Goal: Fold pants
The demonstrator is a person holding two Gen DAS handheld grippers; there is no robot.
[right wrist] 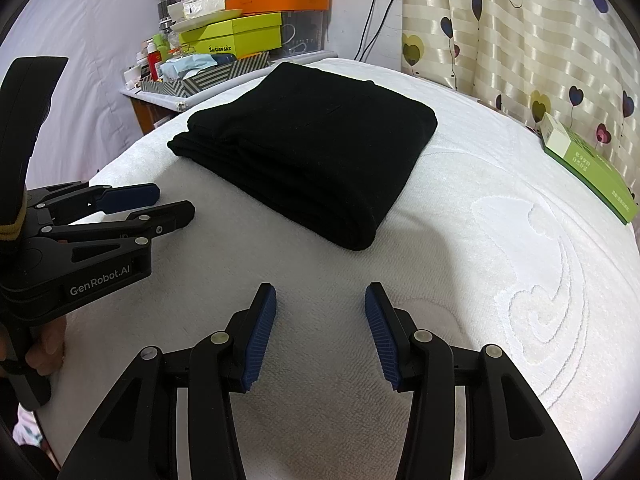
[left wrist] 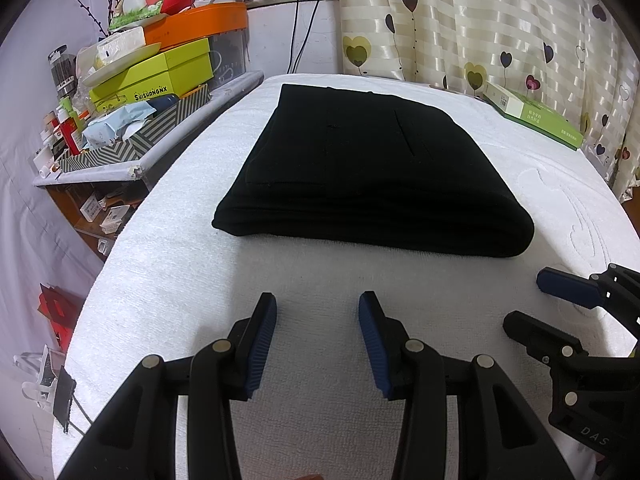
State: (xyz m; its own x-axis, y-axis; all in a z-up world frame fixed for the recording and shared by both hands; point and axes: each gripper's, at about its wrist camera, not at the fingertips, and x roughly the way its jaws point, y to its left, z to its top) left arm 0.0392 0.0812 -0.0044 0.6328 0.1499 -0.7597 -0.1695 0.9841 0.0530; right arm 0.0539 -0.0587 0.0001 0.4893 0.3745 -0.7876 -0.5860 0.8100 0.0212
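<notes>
Both pairs of jaws spread wide and gripping nothing. Left gripper [left wrist: 318,304], black with ribbed blue pads, poised over bare white terry towel [left wrist: 168,280] just short of the near folded edge of the black pants [left wrist: 368,168]. Right gripper [right wrist: 320,296], same black frame and blue pads, likewise above empty towel, near the pants' closest corner but not touching. Seen from the right wrist view, left gripper at the left edge with fingers [right wrist: 128,196] parted, a hand [right wrist: 44,344] wrapped around its handle below. Seen from the left wrist view, right gripper entering from the lower right, fingertips [left wrist: 568,286] apart and well clear of the cloth.

Pants folded into a thick, neat rectangle of several layers, lying flat in the middle of the towel-covered surface, rounded fold facing the grippers. Flat green and white cardboard box [right wrist: 588,164] resting on the towel's far right edge, beside the cream striped curtain with heart print [left wrist: 500,28]. Cluttered side shelf [left wrist: 132,128] just past the towel's left edge, stacked with a lime-green box, an orange round tin and small bottles
</notes>
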